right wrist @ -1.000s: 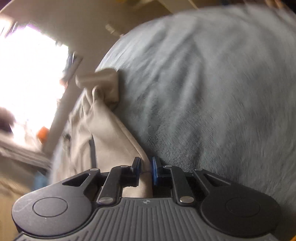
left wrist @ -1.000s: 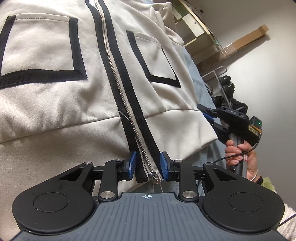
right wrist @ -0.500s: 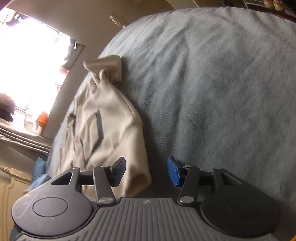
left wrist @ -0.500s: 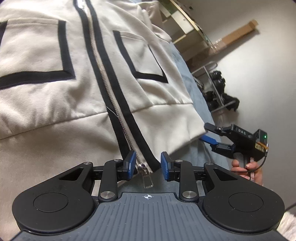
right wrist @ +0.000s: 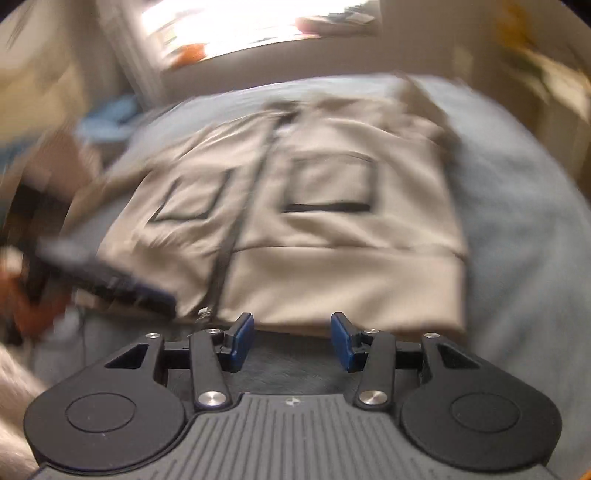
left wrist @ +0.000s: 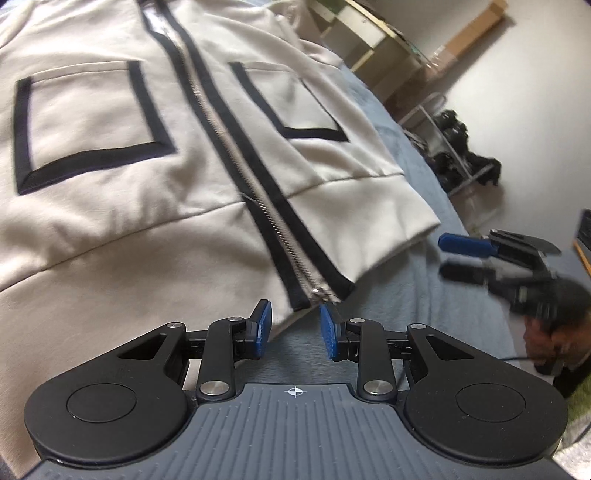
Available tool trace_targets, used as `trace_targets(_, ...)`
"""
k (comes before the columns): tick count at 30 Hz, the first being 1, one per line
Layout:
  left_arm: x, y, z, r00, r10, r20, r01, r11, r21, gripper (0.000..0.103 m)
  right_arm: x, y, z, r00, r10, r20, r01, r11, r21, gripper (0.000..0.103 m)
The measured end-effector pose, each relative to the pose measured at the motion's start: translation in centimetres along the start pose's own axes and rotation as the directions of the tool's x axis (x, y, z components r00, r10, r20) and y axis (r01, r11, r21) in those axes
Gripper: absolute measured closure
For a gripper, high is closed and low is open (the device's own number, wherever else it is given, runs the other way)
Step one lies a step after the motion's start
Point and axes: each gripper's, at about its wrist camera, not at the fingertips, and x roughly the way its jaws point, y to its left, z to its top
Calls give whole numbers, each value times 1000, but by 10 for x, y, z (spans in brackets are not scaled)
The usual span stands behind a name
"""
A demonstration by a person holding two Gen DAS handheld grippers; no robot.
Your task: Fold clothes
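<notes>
Blue-grey bedspread (left wrist: 399, 266) under cream jacket (left wrist: 110, 206), bright window (right wrist: 236, 26), wooden shelving (left wrist: 373, 44)

Two handheld claws, both with blue-padded fingers spread apart and gripping nothing. The left claw (left wrist: 295, 328) is held low and points forward, its two pads standing open with a clear gap between them. The right claw (right wrist: 291, 338) also points forward, its pads parted wider still. Seen from the left wrist view, the right claw sits off to the right, blurred, its two fingers one above the other and aimed leftward. A hand (left wrist: 546, 332) wraps around its handle at the far right edge, partly hidden.
</notes>
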Motion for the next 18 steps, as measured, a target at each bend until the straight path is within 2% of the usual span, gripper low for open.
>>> trace_targets(2,-3,2,0,1000,11,13,-11,1000,-4,75,10,31,1,1000,-25,16,27,986,-167,55)
trace_targets(4,-4,3,0,1000,24,19,-24,1000,-7,75,21,56,-2,998,-50,23,55,942,-330,55)
trace_targets(6,-4,5,1,999,33,21,-33,999,-15,75,33,77,-7,997,-77,28,81,873,-481,55)
trace_targets(9,-3,6,1,999,34,21,-34,999,-22,75,49,95,-14,993,-103,57,116,767,-632,55)
trace_targets(11,-2,7,1,999,34,20,-34,999,-25,75,55,97,-16,993,-97,64,115,749,-652,60)
trace_targets(13,-1,7,1,999,34,20,-34,999,-27,75,61,96,-13,995,-79,54,95,757,-646,64)
trace_targets(15,0,8,1,999,34,19,-34,999,-30,75,62,95,-11,996,-68,53,86,768,-635,78)
trace_targets(18,2,9,2,999,34,18,-34,999,-33,75,58,91,-10,998,-57,42,70,779,-624,81)
